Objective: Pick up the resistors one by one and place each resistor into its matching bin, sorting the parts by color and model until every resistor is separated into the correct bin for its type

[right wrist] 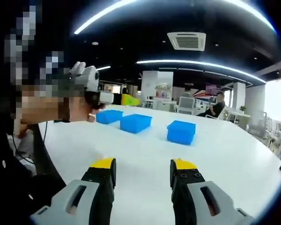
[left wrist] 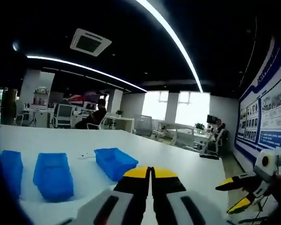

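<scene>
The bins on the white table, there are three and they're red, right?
Not quite. There are three bins on the white table, but they're blue, not red. The right gripper view shows all three in a row, and the left gripper view shows them blue too.

Leftmost blue plastic bin [left wrist: 10, 171]: cut off by the left gripper view's edge at the white worktop's [left wrist: 61, 140] near left side.
Bin contents: hidden behind the walls of all three bins.
Small pale specks on the worktop [left wrist: 86, 155]: too small to identify.
Left gripper [right wrist: 124, 99]: in the right gripper view, jaws partly hidden behind the hand [right wrist: 77, 110].
</scene>
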### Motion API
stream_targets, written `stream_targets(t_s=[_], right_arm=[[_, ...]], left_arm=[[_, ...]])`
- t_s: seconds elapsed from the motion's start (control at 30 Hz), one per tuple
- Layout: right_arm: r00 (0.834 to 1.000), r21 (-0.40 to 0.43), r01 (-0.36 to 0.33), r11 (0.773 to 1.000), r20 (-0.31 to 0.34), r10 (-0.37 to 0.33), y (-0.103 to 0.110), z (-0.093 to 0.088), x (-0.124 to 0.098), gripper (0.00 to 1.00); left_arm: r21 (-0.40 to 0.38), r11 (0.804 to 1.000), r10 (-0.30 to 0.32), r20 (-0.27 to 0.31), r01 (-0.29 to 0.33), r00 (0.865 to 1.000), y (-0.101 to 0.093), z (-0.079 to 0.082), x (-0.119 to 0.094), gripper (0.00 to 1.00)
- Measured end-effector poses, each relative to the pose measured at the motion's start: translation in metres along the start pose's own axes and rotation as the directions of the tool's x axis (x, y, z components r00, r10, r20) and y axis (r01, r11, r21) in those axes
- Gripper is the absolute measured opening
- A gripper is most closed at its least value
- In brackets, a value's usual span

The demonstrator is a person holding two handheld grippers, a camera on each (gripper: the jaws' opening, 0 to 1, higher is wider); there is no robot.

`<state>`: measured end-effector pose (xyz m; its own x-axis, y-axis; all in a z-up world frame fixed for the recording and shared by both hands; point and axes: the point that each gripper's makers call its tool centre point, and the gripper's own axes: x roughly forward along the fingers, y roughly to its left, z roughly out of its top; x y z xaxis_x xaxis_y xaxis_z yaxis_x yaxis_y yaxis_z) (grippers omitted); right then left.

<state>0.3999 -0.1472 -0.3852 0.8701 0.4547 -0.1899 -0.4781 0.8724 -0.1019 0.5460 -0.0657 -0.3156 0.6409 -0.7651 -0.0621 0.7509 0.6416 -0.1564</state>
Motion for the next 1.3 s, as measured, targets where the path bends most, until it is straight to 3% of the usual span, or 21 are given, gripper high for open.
stream_targets(t_s=[0.13, 0.17, 0.33, 0.43, 0.57, 0.87, 1.03, 1.3], right_arm=[[1.000, 0.011, 0.029, 1.000, 0.012, -0.029, -0.010, 0.003, -0.004, 0.48], [0.999, 0.013, 0.036, 0.999, 0.015, -0.037, -0.013, 0.003, -0.005, 0.47], [0.998, 0.018, 0.066, 0.998, 0.020, -0.067, -0.025, 0.003, -0.011, 0.47], [0.996, 0.025, 0.084, 0.996, 0.024, -0.085, -0.031, 0.004, -0.014, 0.47], [0.995, 0.031, 0.097, 0.995, 0.024, -0.098, -0.035, 0.004, -0.018, 0.47], [0.995, 0.040, 0.097, 0.994, 0.018, -0.098, -0.037, 0.001, -0.017, 0.47], [0.996, 0.035, 0.086, 0.996, 0.016, -0.086, -0.033, 0.003, -0.014, 0.47], [0.998, 0.026, 0.055, 0.998, 0.014, -0.056, -0.021, 0.006, -0.006, 0.47]], left_arm=[[-0.014, 1.000, -0.002, 0.006, 0.002, 1.000, 0.015, 0.022, 0.052, 0.05], [0.017, 1.000, 0.020, 0.000, -0.020, 1.000, 0.024, 0.026, 0.068, 0.05], [0.048, 0.997, 0.057, -0.001, -0.057, 0.998, 0.048, 0.041, 0.116, 0.05], [0.062, 0.995, 0.077, -0.010, -0.076, 0.997, 0.058, 0.043, 0.140, 0.05], [0.088, 0.990, 0.111, -0.048, -0.106, 0.993, 0.075, 0.033, 0.162, 0.05], [0.080, 0.986, 0.150, -0.088, -0.143, 0.985, 0.098, 0.015, 0.170, 0.07], [0.081, 0.989, 0.133, -0.098, -0.125, 0.986, 0.098, 0.009, 0.167, 0.45], [0.073, 0.993, 0.100, -0.075, -0.094, 0.992, 0.091, 0.016, 0.132, 0.49]])
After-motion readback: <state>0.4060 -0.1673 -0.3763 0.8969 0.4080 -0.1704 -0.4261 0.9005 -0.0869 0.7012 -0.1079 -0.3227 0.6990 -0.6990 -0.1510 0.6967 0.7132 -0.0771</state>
